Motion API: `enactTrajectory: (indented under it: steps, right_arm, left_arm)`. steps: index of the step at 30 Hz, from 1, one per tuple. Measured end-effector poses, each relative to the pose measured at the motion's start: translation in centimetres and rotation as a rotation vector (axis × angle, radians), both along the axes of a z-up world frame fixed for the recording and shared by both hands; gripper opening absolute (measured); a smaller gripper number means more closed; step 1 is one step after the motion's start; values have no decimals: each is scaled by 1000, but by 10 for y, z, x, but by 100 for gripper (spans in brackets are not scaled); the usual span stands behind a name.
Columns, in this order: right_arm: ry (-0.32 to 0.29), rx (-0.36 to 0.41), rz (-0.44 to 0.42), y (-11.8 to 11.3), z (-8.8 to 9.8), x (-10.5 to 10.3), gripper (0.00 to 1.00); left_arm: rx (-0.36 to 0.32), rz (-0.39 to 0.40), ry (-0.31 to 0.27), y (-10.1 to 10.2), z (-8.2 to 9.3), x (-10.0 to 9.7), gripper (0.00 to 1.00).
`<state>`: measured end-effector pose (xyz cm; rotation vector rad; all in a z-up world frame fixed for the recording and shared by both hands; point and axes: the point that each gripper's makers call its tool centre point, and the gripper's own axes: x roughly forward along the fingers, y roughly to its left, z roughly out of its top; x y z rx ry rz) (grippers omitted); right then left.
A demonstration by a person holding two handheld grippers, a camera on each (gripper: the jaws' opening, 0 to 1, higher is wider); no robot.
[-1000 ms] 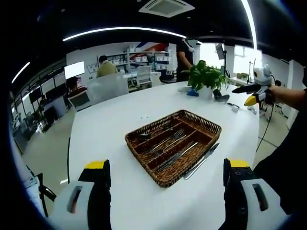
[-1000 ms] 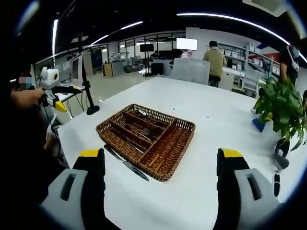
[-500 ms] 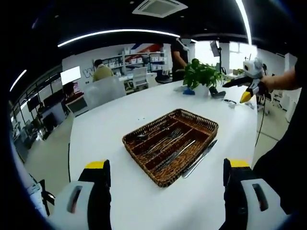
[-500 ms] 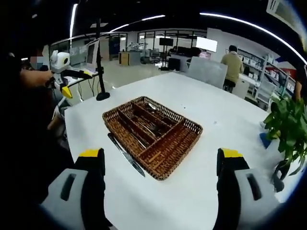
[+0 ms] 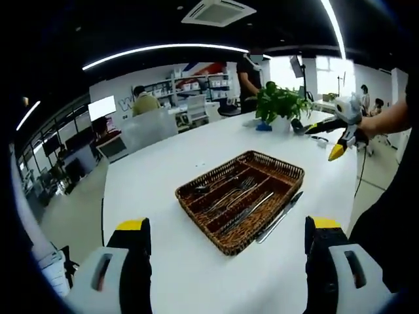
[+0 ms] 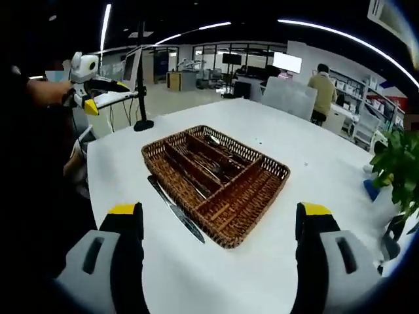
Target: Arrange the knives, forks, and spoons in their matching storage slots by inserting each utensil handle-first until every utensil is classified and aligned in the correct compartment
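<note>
Wicker tray (image 5: pixel 275 171) on white table (image 5: pixel 157 183), knife (image 5: pixel 280 216) just outside its long side.
Left gripper view: left gripper (image 5: pixel 222 252) gapes wide, empty; forks (image 5: pixel 230 192), seemingly, lie lengthwise in the compartments. Right gripper view: right gripper (image 6: pixel 219 245) equally wide; knife parallels the tray, blade nearer the camera.

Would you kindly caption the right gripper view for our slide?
Open right gripper faces a wicker tray, one knife lying outside.

One wicker tray (image 5: pixel 286 171), one knife (image 6: pixel 175 210) beside it, one potted plant (image 5: pixel 280 104).
</note>
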<state>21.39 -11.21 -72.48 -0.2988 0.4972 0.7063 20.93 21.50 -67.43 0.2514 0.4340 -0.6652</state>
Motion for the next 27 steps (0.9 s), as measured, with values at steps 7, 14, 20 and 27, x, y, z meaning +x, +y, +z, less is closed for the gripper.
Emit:
enactTrajectory:
  steps: [7, 14, 20, 27]
  right_arm:
    - [47, 34, -19, 2, -8, -1, 98]
    - [132, -1, 11, 7, -35, -11, 90]
    - [184, -16, 38, 16, -52, -20, 90]
    - [297, 14, -19, 13, -68, -22, 86]
  left_arm:
    - [-12, 12, 4, -1, 1, -3, 99]
    - [-11, 2, -6, -5, 3, -5, 99]
    - [-13, 19, -3, 1, 3, -6, 99]
    - [-16, 28, 1, 4, 3, -6, 99]
